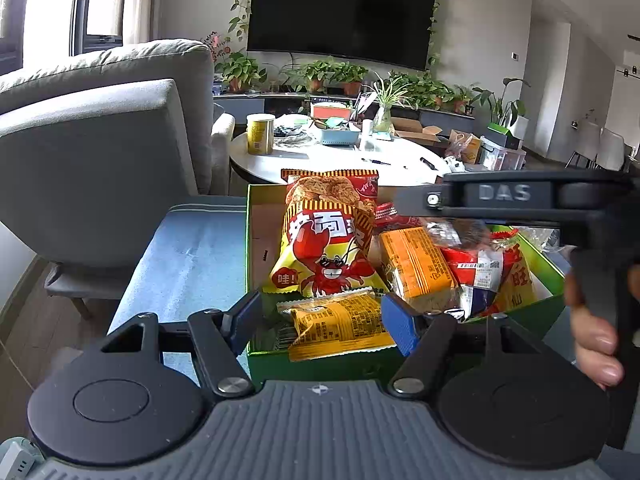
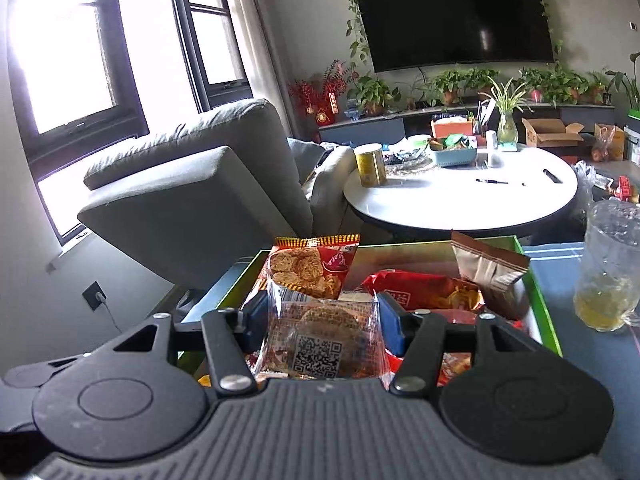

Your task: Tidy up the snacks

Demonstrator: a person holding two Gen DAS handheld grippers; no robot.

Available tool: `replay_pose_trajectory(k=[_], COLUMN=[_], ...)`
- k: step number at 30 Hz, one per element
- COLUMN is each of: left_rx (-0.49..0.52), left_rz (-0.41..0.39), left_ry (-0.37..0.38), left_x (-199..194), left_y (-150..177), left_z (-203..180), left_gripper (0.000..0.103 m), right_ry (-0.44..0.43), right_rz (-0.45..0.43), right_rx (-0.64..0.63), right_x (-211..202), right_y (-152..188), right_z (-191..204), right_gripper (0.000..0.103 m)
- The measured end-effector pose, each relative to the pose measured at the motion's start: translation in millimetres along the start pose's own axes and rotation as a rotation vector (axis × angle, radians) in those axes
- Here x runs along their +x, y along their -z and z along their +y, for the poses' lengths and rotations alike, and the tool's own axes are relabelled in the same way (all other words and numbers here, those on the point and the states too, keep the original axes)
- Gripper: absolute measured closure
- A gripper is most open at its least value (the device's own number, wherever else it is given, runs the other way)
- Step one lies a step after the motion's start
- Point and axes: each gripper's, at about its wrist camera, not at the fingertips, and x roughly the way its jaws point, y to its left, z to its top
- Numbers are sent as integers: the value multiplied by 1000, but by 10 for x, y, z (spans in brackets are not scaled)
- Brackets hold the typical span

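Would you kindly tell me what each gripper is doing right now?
Left gripper: shut on the yellow snack packet.
Right gripper: shut on the clear biscuit packet.

A: Box (image 1: 256, 216) colours?
B: Green walls, tan card inside. Tall bag (image 1: 326, 240): yellow and red, red cartoon crab, white characters, striped top edge.

A: Packets near the left gripper (image 1: 320, 322)?
B: Blue pads. Between them a yellow packet (image 1: 340, 326) with black print. Orange packet (image 1: 416, 266) beside it.

A: Right gripper (image 2: 326, 320)?
B: Blue pads too. Clear packet (image 2: 324, 344) with a black QR code, brown biscuit inside. Behind: red bag (image 2: 420, 290), brown pouch (image 2: 490, 268).

A: Surface?
B: Blue cloth (image 1: 188, 264).
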Motion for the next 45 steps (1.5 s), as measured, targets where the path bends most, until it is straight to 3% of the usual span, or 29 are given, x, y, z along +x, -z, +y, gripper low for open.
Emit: replay_pose_trajectory(k=[7,11,19,28,34,45], left_rx=[-1,-3,-7,19,29,54], left_rz=[-1,-10,-25,-73,-83,-66], left_ry=[8,5,4,-6,-23,-47], left_x=[-31,-85,-239,-598,-814,-1150], left_y=[13,25,53,100,126,234], left_z=[1,-17,-63,-228,-355,-562], left_gripper=[39,34,32,19,16,12], right_ry=[15,19,49,72,64,81], right_rz=[-13,-29,-32,-62,-100,-115], right_rx=[27,33,77,11,-16,67], right_x=[31,-84,-411,-855,-1171,-1626], right_y=[8,20,91,247,342,500], right_z=[4,7,-76,114,245,251], right_gripper=[25,25,25,25,25,25])
